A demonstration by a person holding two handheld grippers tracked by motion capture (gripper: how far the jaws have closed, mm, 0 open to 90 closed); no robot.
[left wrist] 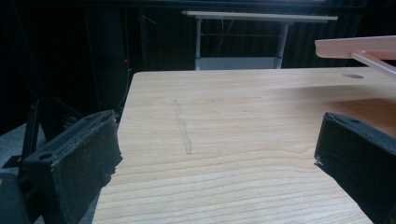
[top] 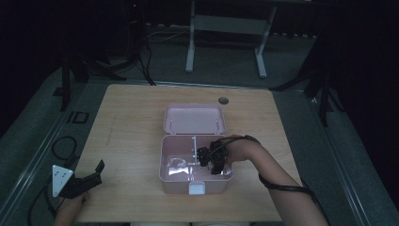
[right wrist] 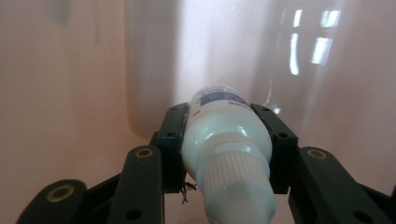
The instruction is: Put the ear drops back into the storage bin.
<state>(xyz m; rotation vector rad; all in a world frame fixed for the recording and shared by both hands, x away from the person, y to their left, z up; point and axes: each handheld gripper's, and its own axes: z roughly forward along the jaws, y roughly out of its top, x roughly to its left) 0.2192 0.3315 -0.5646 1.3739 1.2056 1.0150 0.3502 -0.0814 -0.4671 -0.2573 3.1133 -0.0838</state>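
A pink box (top: 181, 183) stands open in the middle of the wooden table (top: 131, 141), its lid (top: 194, 118) tipped back. My right gripper (top: 214, 162) reaches down into the box's right half. In the right gripper view it (right wrist: 225, 135) is shut on a small white bottle (right wrist: 223, 144) with a ribbed cap, close to the pink inner wall (right wrist: 70, 70). My left gripper (top: 91, 176) rests at the table's front left corner, well away from the box. In the left gripper view it (left wrist: 217, 149) is open with only bare wood between its fingers (left wrist: 79, 158).
A divider (top: 194, 150) splits the box inside, and something clear lies in its left half (top: 176, 162). A round hole (top: 223, 100) sits near the table's far edge. White desk legs (top: 190, 42) stand on the floor behind. Cables (top: 63, 146) trail at the left.
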